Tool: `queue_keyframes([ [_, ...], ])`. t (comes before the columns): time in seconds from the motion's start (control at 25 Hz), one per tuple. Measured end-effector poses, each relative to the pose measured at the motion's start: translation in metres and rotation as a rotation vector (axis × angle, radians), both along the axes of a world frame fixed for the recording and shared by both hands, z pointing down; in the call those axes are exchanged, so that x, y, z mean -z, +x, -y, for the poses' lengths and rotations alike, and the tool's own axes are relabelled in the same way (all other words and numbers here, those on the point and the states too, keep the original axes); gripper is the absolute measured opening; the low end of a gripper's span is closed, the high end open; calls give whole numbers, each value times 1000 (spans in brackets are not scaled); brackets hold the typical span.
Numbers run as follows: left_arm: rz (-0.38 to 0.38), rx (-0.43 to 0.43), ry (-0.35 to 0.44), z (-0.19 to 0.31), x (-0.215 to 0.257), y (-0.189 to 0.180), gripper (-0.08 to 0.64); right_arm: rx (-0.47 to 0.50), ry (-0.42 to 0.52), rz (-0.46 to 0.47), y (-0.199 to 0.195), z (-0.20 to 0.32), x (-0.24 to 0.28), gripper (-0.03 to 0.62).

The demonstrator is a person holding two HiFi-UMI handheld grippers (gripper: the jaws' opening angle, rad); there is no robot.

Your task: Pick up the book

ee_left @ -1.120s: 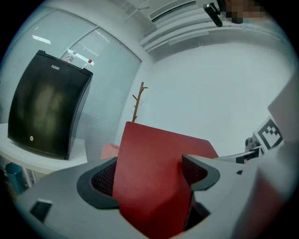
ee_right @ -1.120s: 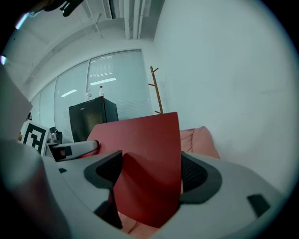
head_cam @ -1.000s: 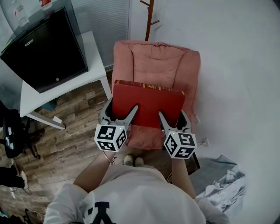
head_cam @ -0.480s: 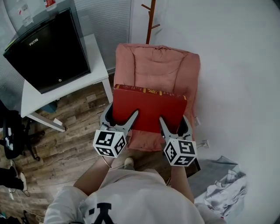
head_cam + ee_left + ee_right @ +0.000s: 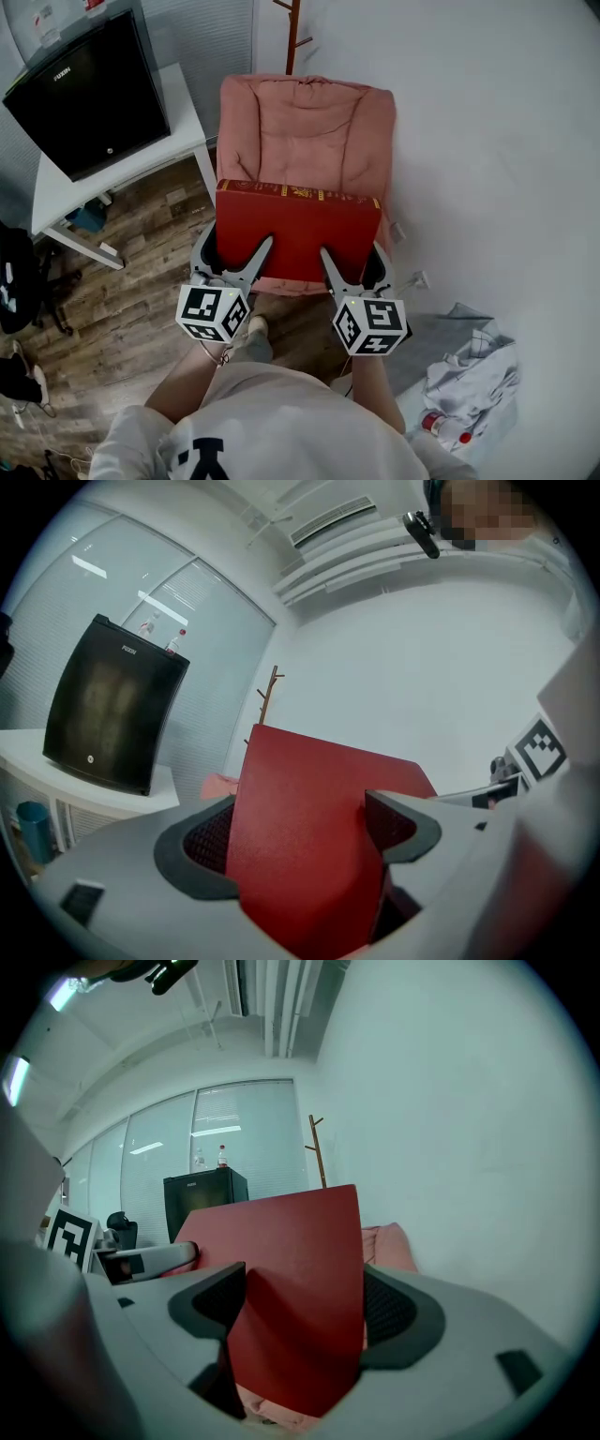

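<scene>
A large red book [image 5: 298, 230] with a gold-printed top edge is held up over the front of a pink armchair [image 5: 309, 131]. My left gripper [image 5: 236, 262] is shut on the book's near left part, and my right gripper [image 5: 352, 267] is shut on its near right part. In the left gripper view the red book [image 5: 309, 846] fills the gap between the jaws. The right gripper view shows the red book [image 5: 291, 1288] clamped the same way, tilted upward.
A white table [image 5: 56, 202] with a black mini fridge [image 5: 89, 89] stands at the left. A wooden coat stand [image 5: 291, 37] rises behind the chair against the white wall. Crumpled cloth [image 5: 464, 375] and a bottle [image 5: 445, 427] lie at the lower right. A dark bag [image 5: 17, 281] sits at far left.
The book and both grippers have shifted slightly left and toward me, away from the chair's seat. Both grips on the book are unchanged.
</scene>
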State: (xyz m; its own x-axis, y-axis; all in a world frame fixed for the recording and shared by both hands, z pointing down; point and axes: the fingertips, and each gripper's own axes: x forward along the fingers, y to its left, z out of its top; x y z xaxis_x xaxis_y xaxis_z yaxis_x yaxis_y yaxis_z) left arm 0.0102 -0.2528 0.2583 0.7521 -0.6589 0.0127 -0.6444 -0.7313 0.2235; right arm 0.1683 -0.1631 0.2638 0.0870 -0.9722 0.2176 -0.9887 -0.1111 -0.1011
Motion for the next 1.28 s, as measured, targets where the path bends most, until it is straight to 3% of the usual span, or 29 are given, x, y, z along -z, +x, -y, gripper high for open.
queue_keyframes([
  [0.48, -11, 41, 11, -123, 3, -24, 410, 38, 20, -19, -21, -117, 4, 380],
  [1.28, 2, 77, 35, -174, 3, -54, 410, 70, 24, -1, -48, -162, 0, 380],
])
